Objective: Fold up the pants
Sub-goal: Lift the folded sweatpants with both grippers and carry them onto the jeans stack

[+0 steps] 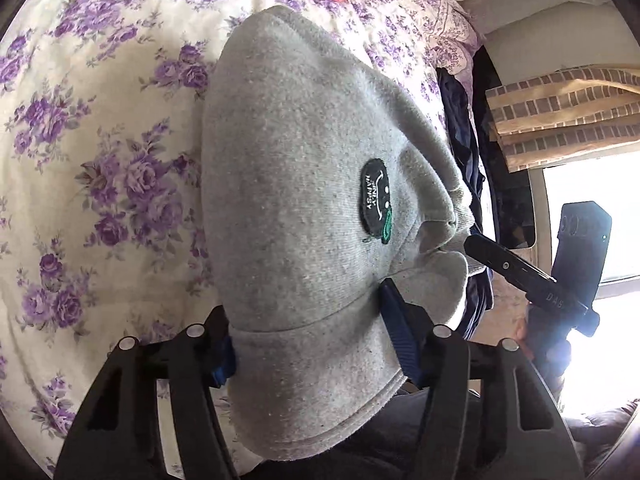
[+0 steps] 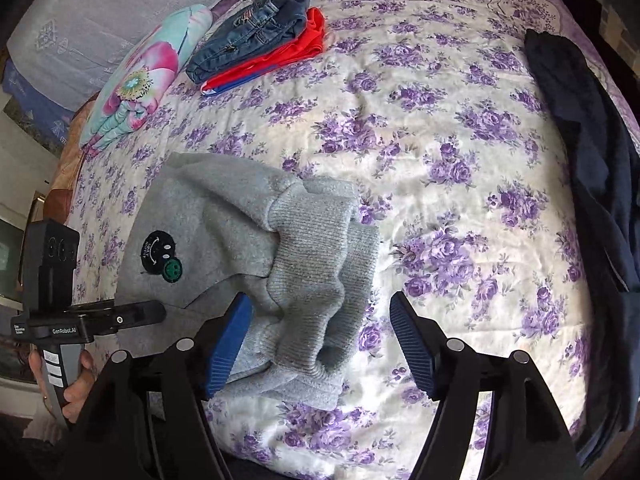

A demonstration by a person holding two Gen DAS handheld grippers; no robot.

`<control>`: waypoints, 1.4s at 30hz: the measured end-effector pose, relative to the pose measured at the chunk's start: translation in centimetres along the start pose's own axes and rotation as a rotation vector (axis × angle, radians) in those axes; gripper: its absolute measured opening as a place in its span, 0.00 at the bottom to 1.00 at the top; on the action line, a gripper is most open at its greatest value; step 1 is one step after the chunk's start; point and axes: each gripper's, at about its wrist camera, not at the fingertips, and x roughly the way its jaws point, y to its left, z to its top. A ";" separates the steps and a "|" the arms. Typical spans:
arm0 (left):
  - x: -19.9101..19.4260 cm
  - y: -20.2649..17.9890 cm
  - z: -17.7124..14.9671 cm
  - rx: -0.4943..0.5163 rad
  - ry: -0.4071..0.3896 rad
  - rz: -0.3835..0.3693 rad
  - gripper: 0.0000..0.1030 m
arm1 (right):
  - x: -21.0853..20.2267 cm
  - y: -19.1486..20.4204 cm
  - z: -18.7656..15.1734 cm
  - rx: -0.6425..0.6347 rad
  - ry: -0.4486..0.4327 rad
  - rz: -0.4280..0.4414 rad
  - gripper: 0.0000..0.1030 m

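Grey sweatpants [image 1: 304,152] with a round black smiley patch [image 1: 376,200] lie folded on the floral bedspread [image 1: 112,128]. My left gripper [image 1: 308,320] has its blue pads pressed on either side of the near edge of the grey bundle. In the right wrist view the pants [image 2: 224,224] show their ribbed cuffs [image 2: 320,280] heaped between the fingers of my right gripper [image 2: 320,300]. It stands open: the left pad touches the fabric, the right pad is clear of it. The left gripper [image 2: 160,312] reaches over the pants from the left, held by a hand [image 2: 76,392].
A stack of folded jeans [image 2: 256,36] on a red garment [image 2: 288,56] lies at the far side of the bed beside a flowered pillow [image 2: 140,80]. A dark navy garment [image 2: 592,160] drapes along the right edge. A window and brick-pattern curtain [image 1: 560,116] are at the right.
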 end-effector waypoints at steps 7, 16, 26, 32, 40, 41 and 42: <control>0.4 0.7 0.0 -0.017 0.001 -0.024 0.58 | 3.4 -1.2 -0.3 0.119 0.102 0.102 0.74; 1.4 2.2 0.0 -0.050 0.038 -0.039 0.63 | 8.3 -2.7 -2.8 0.283 0.231 0.256 0.85; -1.9 -0.9 -0.3 0.002 -0.077 -0.026 0.47 | 1.0 4.4 -1.7 -0.089 -0.024 0.108 0.45; -7.1 -3.2 4.3 0.042 -0.216 -0.041 0.47 | -2.6 6.5 5.7 -0.184 -0.135 0.143 0.45; -13.2 -7.4 25.2 0.146 -0.358 0.003 0.48 | -4.3 9.3 27.8 -0.228 -0.312 0.167 0.45; -13.5 -7.3 27.8 0.142 -0.359 0.006 0.49 | -3.8 9.6 30.6 -0.222 -0.314 0.164 0.45; -13.6 -7.1 30.2 0.138 -0.355 0.010 0.49 | -3.3 9.8 32.6 -0.216 -0.314 0.160 0.45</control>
